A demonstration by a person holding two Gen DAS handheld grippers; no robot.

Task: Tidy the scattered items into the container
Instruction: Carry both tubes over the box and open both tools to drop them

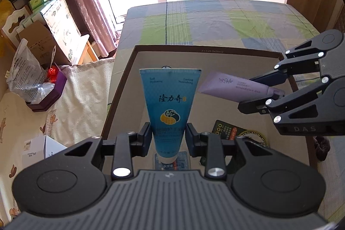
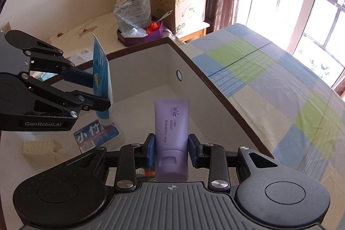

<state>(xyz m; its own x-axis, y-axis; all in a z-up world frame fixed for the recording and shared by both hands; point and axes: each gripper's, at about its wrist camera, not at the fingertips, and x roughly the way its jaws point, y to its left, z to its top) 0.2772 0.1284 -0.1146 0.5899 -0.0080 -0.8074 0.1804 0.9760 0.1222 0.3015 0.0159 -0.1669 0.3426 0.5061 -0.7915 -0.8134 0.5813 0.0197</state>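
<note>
A: What are both grippers doing?

B: The left gripper (image 1: 168, 135) is clamping the blue tube (image 1: 170, 105) near its cap end, pads pressing both sides, with the crimped end pointing forward past the fingertips. The right gripper (image 2: 171, 149) is pinching the purple tube (image 2: 172, 133) the same way, just above its flip cap.

A: And the container?

B: The cardboard box (image 1: 194, 49) is lying directly beneath and ahead of both pairs of fingers. Both tubes are hanging over its open interior, not yet touching the floor.

A: How should the release go?

B: In my judgement, each gripper should be lowering until its tube's cap end is near the box floor, then opening its fingers slowly so the tube is tipping flat rather than bouncing. The two grippers are sitting near each other, with the blue tube just left of the right gripper's fingers, so releasing one at a time seems safer.

A: Anything already inside?

B: Yes. Below the left fingers a blue-and-red packet (image 2: 97, 135) is lying flat on the floor, and to their right a dark green sachet (image 1: 225, 129) is resting beside a round dark tin (image 1: 256, 139) that is partly hidden. A cream ridged object (image 2: 39, 147) is lying under the left gripper, though I cannot tell what it is.
</note>
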